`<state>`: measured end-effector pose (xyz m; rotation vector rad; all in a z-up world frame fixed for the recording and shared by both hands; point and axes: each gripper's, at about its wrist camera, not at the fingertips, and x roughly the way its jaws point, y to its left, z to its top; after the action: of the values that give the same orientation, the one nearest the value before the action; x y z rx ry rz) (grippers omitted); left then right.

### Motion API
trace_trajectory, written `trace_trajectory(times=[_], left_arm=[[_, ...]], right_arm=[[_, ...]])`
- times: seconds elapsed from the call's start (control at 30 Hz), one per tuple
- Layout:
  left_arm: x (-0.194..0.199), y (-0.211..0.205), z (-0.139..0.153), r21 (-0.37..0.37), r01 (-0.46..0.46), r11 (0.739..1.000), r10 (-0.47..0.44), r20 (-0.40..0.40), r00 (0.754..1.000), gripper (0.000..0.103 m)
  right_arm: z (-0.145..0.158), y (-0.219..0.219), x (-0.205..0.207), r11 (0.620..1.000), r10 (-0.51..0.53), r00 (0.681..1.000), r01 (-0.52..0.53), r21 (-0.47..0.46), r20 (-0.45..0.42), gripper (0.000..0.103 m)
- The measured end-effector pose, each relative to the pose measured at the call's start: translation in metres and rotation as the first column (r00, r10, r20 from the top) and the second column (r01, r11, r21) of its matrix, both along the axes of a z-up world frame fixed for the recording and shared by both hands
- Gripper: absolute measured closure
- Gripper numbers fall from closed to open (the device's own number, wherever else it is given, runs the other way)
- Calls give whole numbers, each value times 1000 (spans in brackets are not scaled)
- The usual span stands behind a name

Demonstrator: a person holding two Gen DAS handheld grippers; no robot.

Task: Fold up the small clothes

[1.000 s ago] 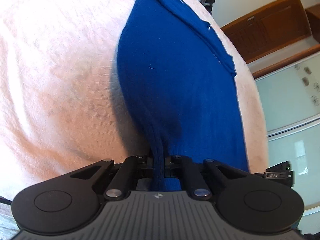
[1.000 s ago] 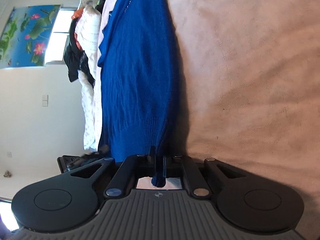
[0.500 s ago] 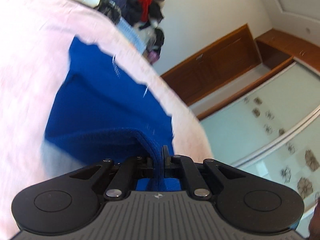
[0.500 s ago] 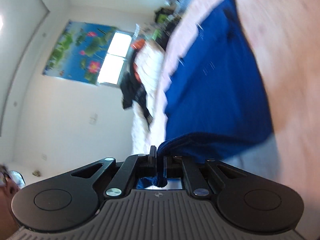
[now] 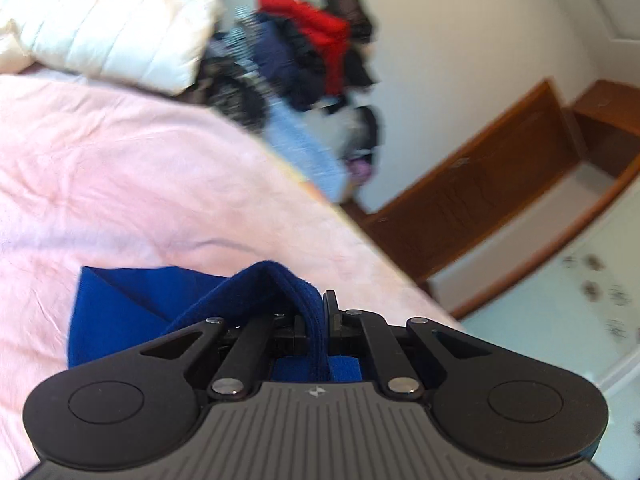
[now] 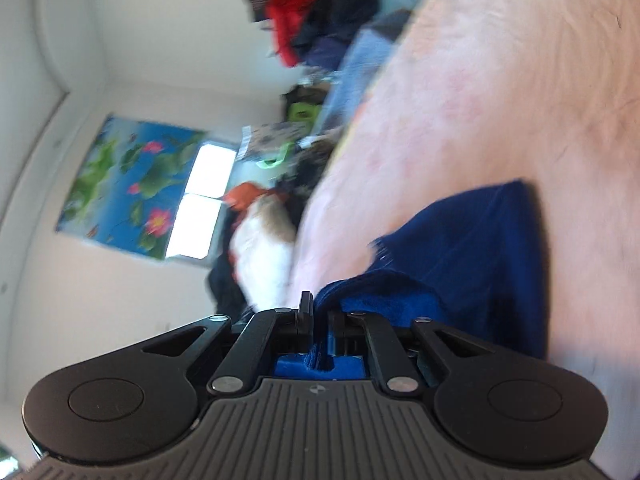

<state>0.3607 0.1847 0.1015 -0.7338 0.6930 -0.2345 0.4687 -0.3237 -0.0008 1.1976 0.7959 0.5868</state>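
On the pink bedsheet (image 5: 132,184), the blue knit sweater (image 5: 120,304) lies doubled over. The left gripper (image 5: 316,312) is clenched on its ribbed hem. The right gripper (image 6: 320,316), jaws just parting, has the hem between them with a slight gap. Piled clothes (image 5: 312,56) sit beyond.

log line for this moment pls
phase: folding hem over | left gripper: shut on blue sweater | right gripper: jaws just opening, sweater between | surface: pink bedspread
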Motion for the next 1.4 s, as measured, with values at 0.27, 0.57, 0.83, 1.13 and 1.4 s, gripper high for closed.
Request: trace_trajectory(times=[0.27,0.57,0.83,1.13,1.4], left_arm=[[-2,8,-26,8,-77,997,77,-31,997,17],[25,-72,-9,673,0,739,11,-12,1000,16],[4,-120,-53,939,103,329,-263,-14,965,16],[46,-97,-56,900,111,422,-109,-71,992,99],[53,-69,-59,827,50,560,31,-82,996,100]], right_arm=[[-28,7,21,996,-50,999,52,-68,21,50],[17,64,49,782,161,986,-106,-614,34,50],[21,84,58,721,221,974,-134,-680,43,49],[13,71,54,773,187,980,-107,-625,63,90],[12,48,56,803,70,994,-6,-596,84,93]])
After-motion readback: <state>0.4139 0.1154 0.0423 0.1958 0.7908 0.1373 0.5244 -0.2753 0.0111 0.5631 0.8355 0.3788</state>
